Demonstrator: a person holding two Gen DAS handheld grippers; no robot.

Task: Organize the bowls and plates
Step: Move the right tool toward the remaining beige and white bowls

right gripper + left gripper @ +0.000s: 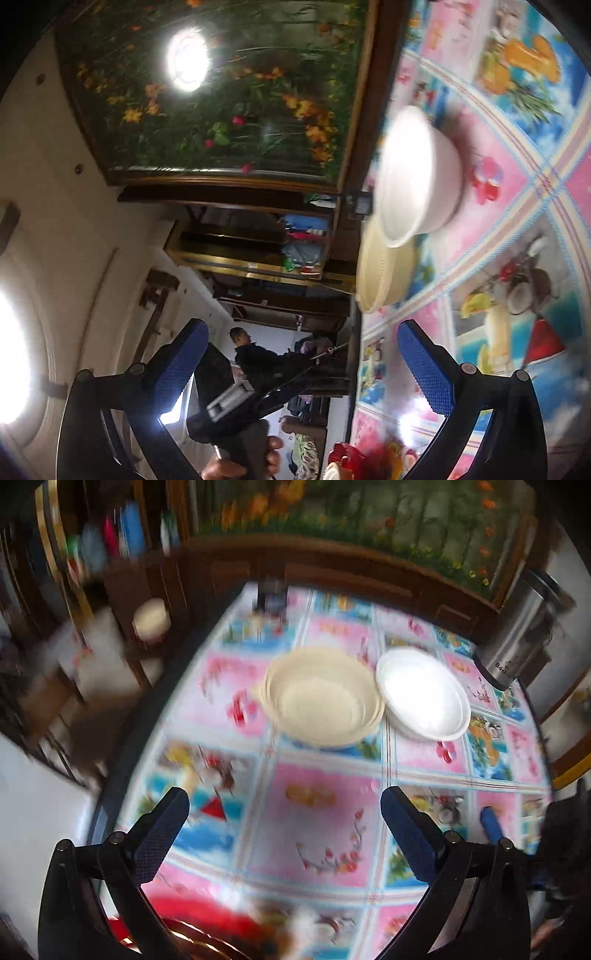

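Left gripper: jaws fully apart, empty. Right gripper: jaws apart, empty. On the desk, cream bowls touch white plates at 3 o'clock.

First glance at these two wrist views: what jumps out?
The loud fruit-and-flower tablecloth fills the left wrist view. On it, mid-table, a cream bowl stack sits beside a white bowl stack, rims close. The left gripper and right gripper are open and empty, and the right wrist view is rolled sideways.
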